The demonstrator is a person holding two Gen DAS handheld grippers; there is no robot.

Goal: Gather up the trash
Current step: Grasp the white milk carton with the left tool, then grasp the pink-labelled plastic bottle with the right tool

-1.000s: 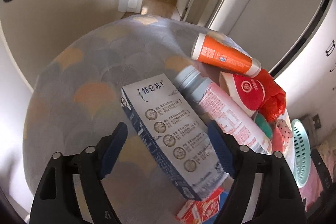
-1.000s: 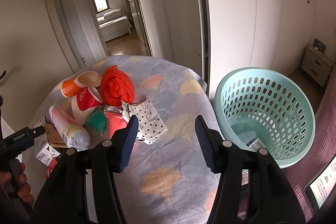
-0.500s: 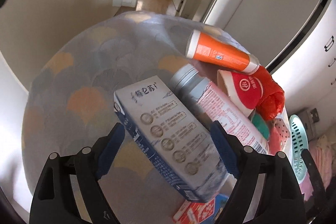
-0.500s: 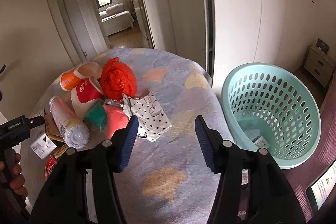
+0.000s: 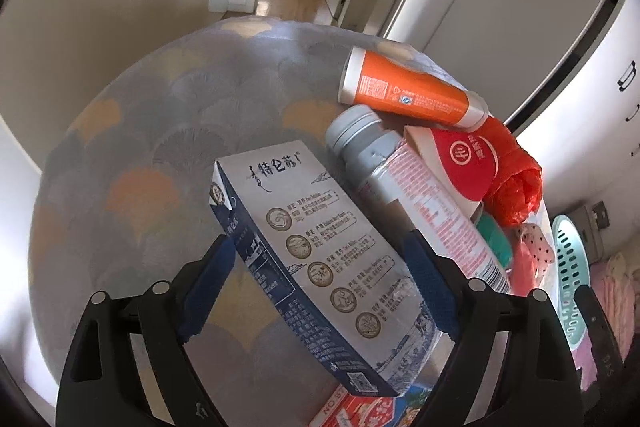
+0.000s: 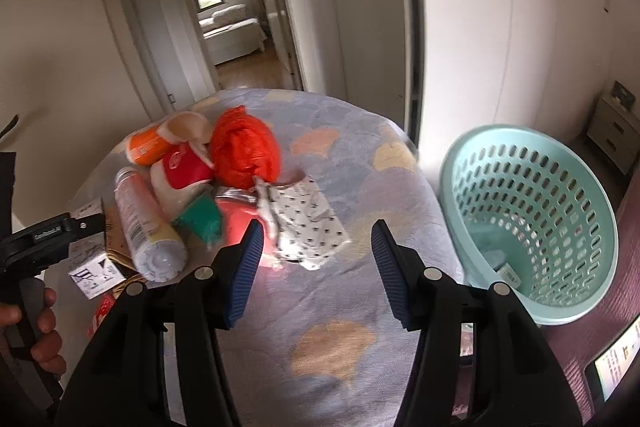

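A blue-and-white milk carton (image 5: 316,259) lies between the jaws of my left gripper (image 5: 320,287), which is open around it; the pads sit beside its sides. Behind it lie a pink-labelled bottle (image 5: 416,203), an orange tube (image 5: 408,91), a red-and-white paper cup (image 5: 460,159) and a red plastic bag (image 5: 516,175). My right gripper (image 6: 316,267) is open and empty above the table, facing the pile: the red bag (image 6: 244,147), a dotted white wrapper (image 6: 308,223), a green wrapper (image 6: 202,219), the bottle (image 6: 148,223). The teal basket (image 6: 528,219) stands right of the table.
The round table (image 6: 340,343) has a grey cloth with orange scallops. A small red box (image 5: 360,409) lies under the carton. The left gripper and the hand holding it (image 6: 36,255) show at the left of the right wrist view. White wardrobe doors stand behind; a doorway leads to a bedroom.
The left gripper has risen and tilted with the carton between its jaws. The right gripper has moved closer to the trash pile and the basket.
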